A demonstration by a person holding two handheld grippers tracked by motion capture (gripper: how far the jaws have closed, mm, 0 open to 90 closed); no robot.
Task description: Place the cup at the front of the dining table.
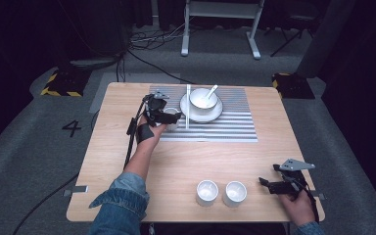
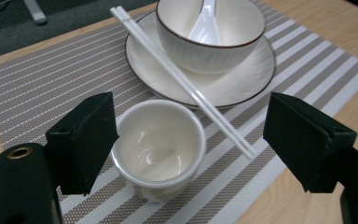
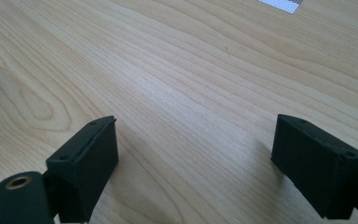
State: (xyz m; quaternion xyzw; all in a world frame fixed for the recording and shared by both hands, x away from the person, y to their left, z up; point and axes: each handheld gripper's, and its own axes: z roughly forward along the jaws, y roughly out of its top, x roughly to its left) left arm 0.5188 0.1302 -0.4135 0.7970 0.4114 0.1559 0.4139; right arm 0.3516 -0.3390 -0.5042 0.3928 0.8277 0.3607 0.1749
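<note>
A small white cup (image 2: 158,149) stands upright on the striped placemat (image 2: 42,88), between the jaws of my left gripper (image 2: 191,135). The gripper is open: its left jaw is next to the cup's side and its right jaw stands well clear. In the high view this gripper (image 1: 169,116) is at the mat's left part, beside the cup (image 1: 172,121). Just behind are white chopsticks (image 2: 182,79) resting on a plate (image 2: 251,74), which carries a bowl (image 2: 209,32) holding a spoon (image 2: 205,23). My right gripper (image 1: 269,186) is open over bare wood (image 3: 196,70) near the table's front right.
Two more white cups (image 1: 207,192) (image 1: 235,193) stand side by side near the front edge, left of the right gripper. The wooden table (image 1: 186,161) has bare room in its middle. The left gripper's cable (image 1: 129,142) trails along the forearm.
</note>
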